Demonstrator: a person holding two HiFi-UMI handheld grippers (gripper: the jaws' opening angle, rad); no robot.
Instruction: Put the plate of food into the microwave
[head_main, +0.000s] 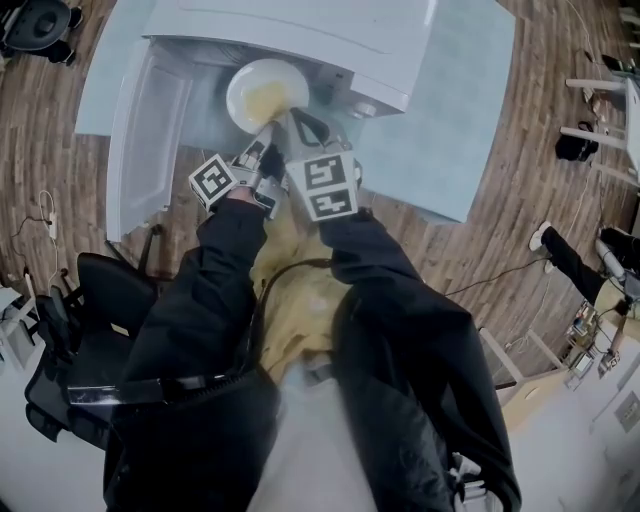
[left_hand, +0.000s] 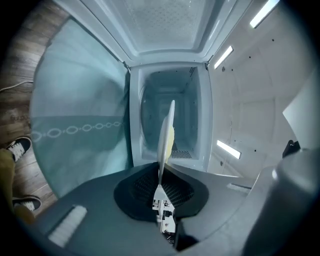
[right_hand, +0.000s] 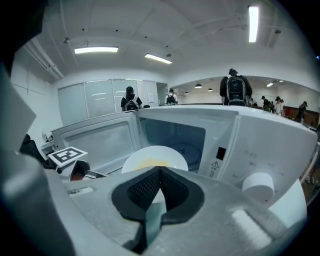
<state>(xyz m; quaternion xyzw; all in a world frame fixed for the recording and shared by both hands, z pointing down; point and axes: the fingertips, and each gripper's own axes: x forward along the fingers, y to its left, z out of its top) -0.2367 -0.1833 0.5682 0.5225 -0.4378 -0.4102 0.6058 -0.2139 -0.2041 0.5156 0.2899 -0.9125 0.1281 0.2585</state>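
Head view: the left gripper (head_main: 258, 148) and the right gripper (head_main: 291, 124) both pinch the near rim of the plate of food (head_main: 262, 90). Two grips likely keep it level at the microwave's (head_main: 300, 30) open front, on a pale blue table (head_main: 455, 120) over wood floor (head_main: 520, 230).

Left gripper view: the jaws are clenched on the rim, seen edge-on.

Right gripper view: the jaws are clamped likewise, with a bright hall behind.
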